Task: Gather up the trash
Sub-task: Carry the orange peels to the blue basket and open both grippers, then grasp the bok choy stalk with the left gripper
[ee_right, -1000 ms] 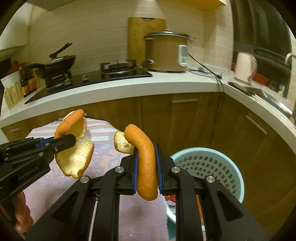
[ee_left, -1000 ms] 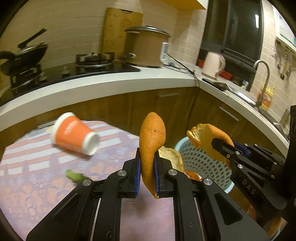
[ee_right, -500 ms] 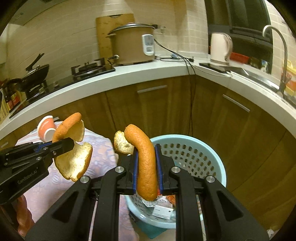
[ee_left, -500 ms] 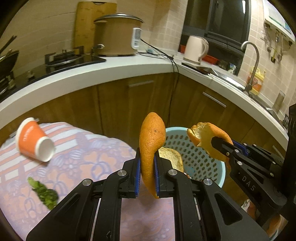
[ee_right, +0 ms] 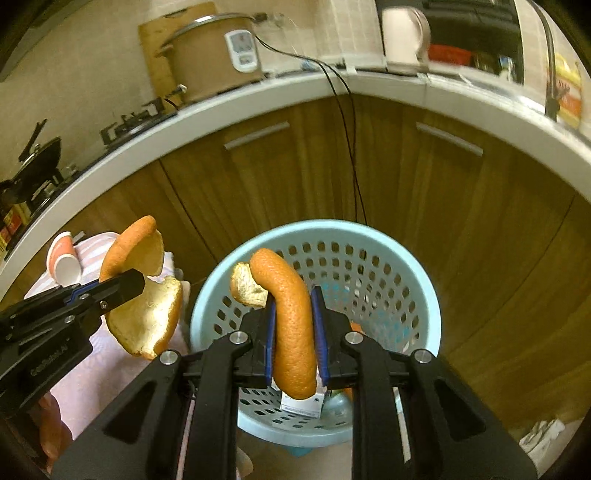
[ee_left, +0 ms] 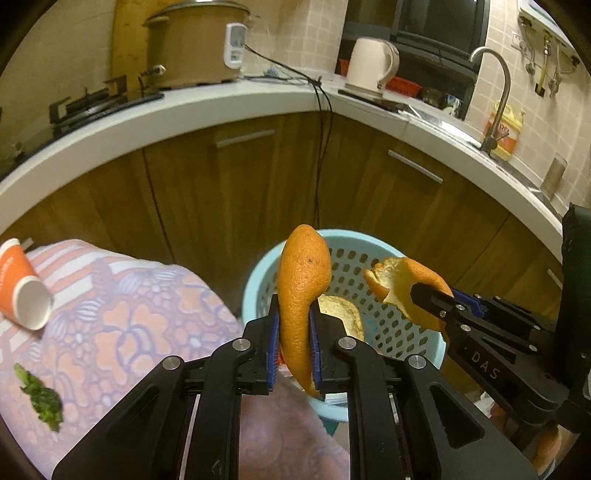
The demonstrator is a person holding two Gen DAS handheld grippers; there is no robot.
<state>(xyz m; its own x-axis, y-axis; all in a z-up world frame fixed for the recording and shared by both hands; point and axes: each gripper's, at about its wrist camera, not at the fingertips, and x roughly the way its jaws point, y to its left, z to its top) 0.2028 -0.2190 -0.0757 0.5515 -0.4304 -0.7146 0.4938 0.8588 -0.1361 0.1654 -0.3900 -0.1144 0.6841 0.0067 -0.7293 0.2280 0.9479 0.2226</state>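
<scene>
Orange peel (ee_left: 301, 295) clamped in left hand-held gripper (ee_left: 293, 343), another peel (ee_right: 291, 328) in right hand-held gripper (ee_right: 293, 341).
Blue basket (ee_right: 424, 295) beneath; "DAS" readable.

beige tiled wall (ee_left: 306, 33), white countertop (ee_left: 229, 99), wooden cabinets (ee_left: 236, 177), steel faucet (ee_left: 496, 92)
</scene>
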